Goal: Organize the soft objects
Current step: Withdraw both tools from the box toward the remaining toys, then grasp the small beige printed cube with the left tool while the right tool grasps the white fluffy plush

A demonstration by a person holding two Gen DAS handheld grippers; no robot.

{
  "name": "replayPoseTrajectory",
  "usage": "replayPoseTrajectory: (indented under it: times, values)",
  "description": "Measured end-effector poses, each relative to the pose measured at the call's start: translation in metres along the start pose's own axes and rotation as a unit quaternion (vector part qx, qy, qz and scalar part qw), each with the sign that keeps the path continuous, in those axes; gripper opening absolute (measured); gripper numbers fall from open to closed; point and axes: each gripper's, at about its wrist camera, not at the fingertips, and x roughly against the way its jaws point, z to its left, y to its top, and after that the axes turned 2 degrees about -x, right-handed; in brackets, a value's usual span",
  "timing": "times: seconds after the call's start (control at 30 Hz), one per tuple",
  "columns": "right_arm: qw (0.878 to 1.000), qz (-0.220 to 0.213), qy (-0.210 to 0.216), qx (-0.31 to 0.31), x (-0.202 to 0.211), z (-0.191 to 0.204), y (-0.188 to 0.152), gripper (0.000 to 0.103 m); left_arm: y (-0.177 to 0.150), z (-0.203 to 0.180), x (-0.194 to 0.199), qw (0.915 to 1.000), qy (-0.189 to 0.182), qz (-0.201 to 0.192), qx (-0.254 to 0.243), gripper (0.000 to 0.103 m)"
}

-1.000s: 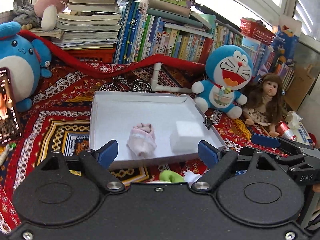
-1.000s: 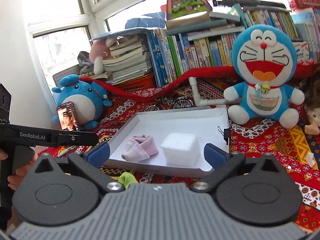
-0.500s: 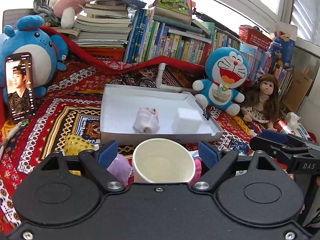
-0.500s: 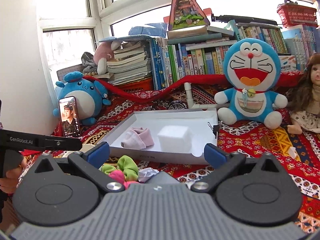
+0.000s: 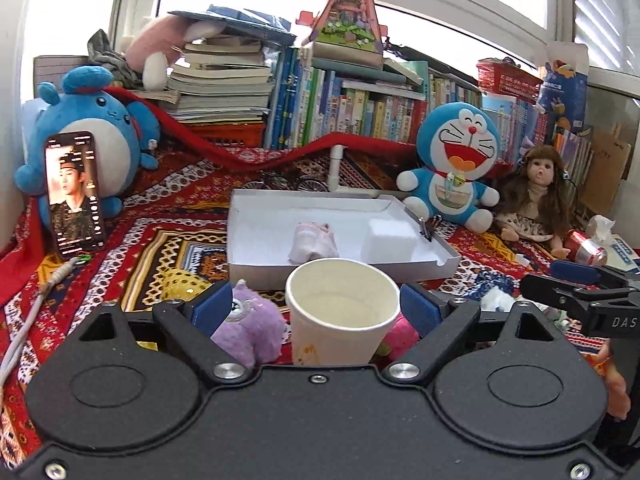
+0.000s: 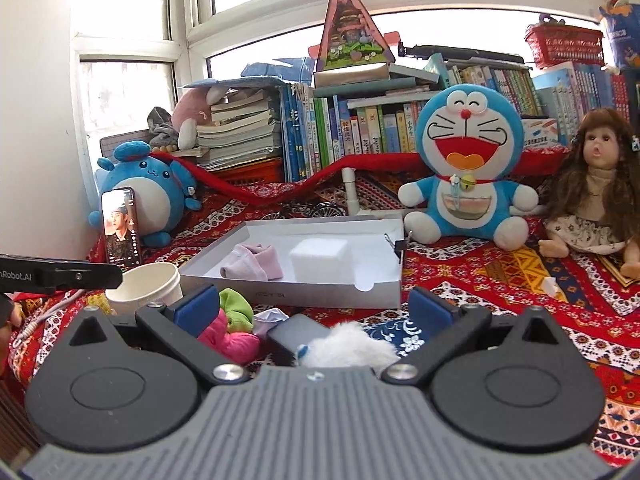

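1. Your left gripper point(image 5: 316, 306) is spread wide, and its jaws have just opened a bit further. The paper cup point(image 5: 340, 316) stands upright between the blue pads, mouth up; neither pad presses on it.
2. The purple plush point(image 5: 248, 330) lies just inside your left pad, touching or nearly touching it; I cannot tell which. The pink soft piece point(image 5: 402, 332) sits low by the right pad, mostly hidden behind the cup.
3. Your right gripper point(image 6: 316, 308) is also wide, holding nothing. The white fluffy piece point(image 6: 352, 346) lies between its fingers, close to the gripper body, on a dark flat object point(image 6: 298, 334). It is a shapeless clump, so it has no clear axis.
4. In the right wrist view, the pink and green soft pieces point(image 6: 232, 326) are heaped just inside the left pad, green behind pink.
5. The white tray point(image 6: 304, 294) lies beyond both grippers, its long axis running left to right. The rolled pink cloth point(image 6: 254, 266) lies in its left half, long axis roughly front to back in the left wrist view and angled in the right. The white foam block point(image 6: 320, 258) sits to its right, apart from it.
6. The Doraemon plush point(image 6: 468, 172) and the doll point(image 6: 596, 196) sit upright to the right of the tray, facing you. The blue round plush point(image 5: 86, 136) is at far left, with a phone point(image 5: 76, 194) leaning upright on it.
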Motion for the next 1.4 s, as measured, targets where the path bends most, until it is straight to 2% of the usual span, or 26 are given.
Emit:
replayPoseTrajectory:
  times: [0.47, 1.0, 1.4]
  values:
    - [0.999, -0.010, -0.013, 0.037, 0.003, 0.010, -0.018, 0.103, -0.029, 0.012, 0.011, 0.9989, 0.045, -0.007, 0.006, 0.092]
    - [0.999, 0.011, -0.040, 0.032, 0.004, 0.003, -0.034, 0.103, -0.063, 0.022, 0.009, 0.9964, 0.079, 0.030, 0.007, 0.092]
    - [0.998, 0.041, -0.038, 0.037, -0.001, 0.004, -0.046, 0.103, -0.076, 0.020, 0.002, 0.9941, 0.096, 0.051, -0.009, 0.076]
